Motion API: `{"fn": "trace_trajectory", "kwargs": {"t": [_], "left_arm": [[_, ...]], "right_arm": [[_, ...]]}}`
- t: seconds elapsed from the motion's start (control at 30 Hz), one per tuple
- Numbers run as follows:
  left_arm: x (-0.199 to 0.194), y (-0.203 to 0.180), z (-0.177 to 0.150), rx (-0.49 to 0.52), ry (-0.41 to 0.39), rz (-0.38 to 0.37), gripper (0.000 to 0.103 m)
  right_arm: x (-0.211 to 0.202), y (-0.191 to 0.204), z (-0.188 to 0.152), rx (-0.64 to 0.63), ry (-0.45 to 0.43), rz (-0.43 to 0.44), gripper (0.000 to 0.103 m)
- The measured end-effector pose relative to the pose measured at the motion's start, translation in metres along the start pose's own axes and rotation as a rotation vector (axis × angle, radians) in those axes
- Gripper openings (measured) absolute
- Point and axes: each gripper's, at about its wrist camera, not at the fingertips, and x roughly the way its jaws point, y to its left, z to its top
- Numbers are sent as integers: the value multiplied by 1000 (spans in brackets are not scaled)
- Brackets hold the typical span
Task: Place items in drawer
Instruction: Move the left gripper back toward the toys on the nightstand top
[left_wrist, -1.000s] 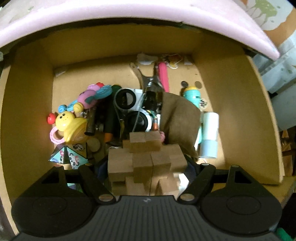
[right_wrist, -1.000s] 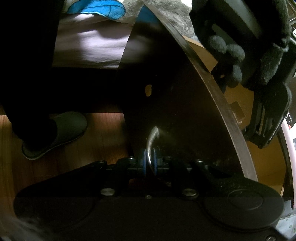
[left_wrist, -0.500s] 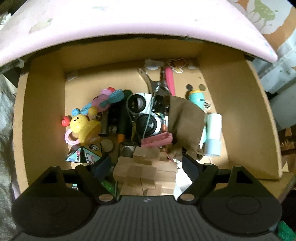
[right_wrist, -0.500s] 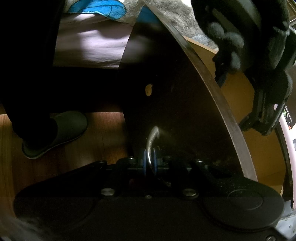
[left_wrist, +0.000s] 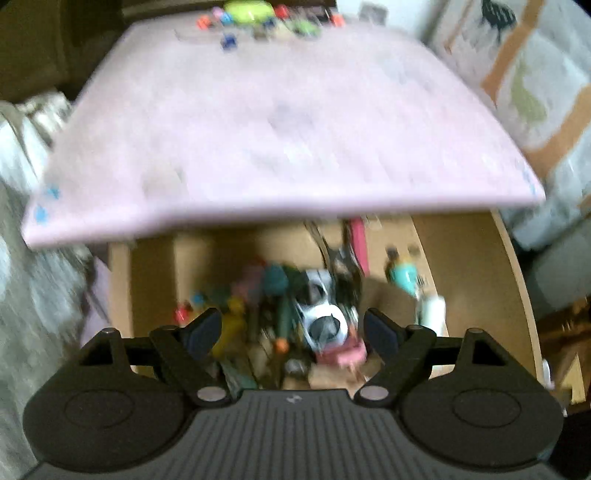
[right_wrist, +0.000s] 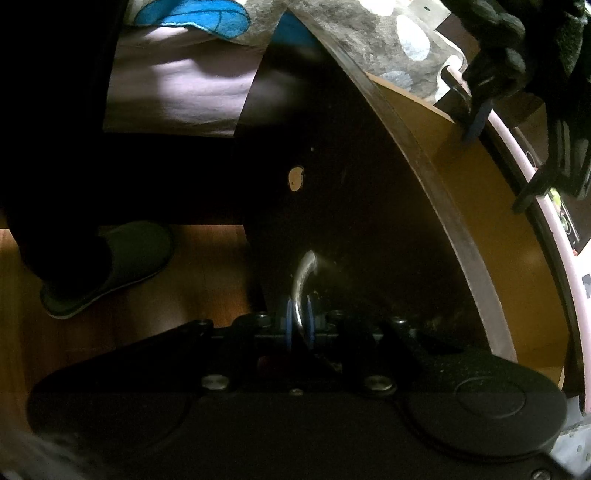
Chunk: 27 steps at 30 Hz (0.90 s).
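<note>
The left wrist view is blurred. My left gripper (left_wrist: 291, 332) is open and empty, held high above the open wooden drawer (left_wrist: 476, 280). The drawer holds several toys, among them a white binocular toy (left_wrist: 321, 314), a pink piece (left_wrist: 345, 355), a teal bottle (left_wrist: 404, 275) and a brown cloth (left_wrist: 384, 299). The wooden block puzzle is out of sight. My right gripper (right_wrist: 300, 317) is shut on the drawer's metal handle (right_wrist: 303, 273) on the dark drawer front (right_wrist: 351, 206).
A pink tabletop (left_wrist: 280, 129) overhangs the drawer, with small colourful items (left_wrist: 258, 14) at its far edge. In the right wrist view a slippered foot (right_wrist: 110, 266) stands on the wooden floor, and the gloved left hand with its gripper (right_wrist: 517, 55) is at upper right.
My left gripper let go of the wooden block puzzle in the drawer and has risen up and back, now empty. My right gripper has stayed on the handle.
</note>
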Motion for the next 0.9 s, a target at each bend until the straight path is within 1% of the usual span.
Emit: {"fn": "trace_trajectory", "kwargs": {"t": [0.1,0.13,0.17,0.2,0.3,0.37,0.43,0.5,0.53,0.63,0.77,0.9], "left_arm": [[-7,11,21,-12,-64,11,84],[-7,15,28,-39,-56,-4,86],[-7,20,33,-80,-39,-25,87],[-7,23,36,-99,-29,-36,87],[-9,22,37,-49,-9,-57,87],[-15,20,39,-30,0,-103,87],[-25,19,44,-33,-13,-148,87],[-33,15,56,-25,-49,-184,87],[-37,14,63,-19,-72,-187,87],[-41,6,87,23,-171,-151,87],[-25,-2,120,70,-301,-96,87],[-1,-13,153,141,-372,-58,87]], "right_arm": [[0,1,0,1,-4,2,8],[1,1,0,-1,-4,3,8],[1,1,1,-2,-4,3,8],[2,1,1,-4,-4,3,8],[0,-2,0,-11,-5,7,8],[-1,-3,0,-17,-7,10,8],[-1,-4,0,-16,-6,9,8],[0,-5,0,-14,-6,7,9],[0,-5,0,-13,-8,8,9],[0,-5,0,-11,-8,6,9],[-2,-4,0,-10,-9,6,9],[-4,-3,-2,-11,-16,8,9]]}}
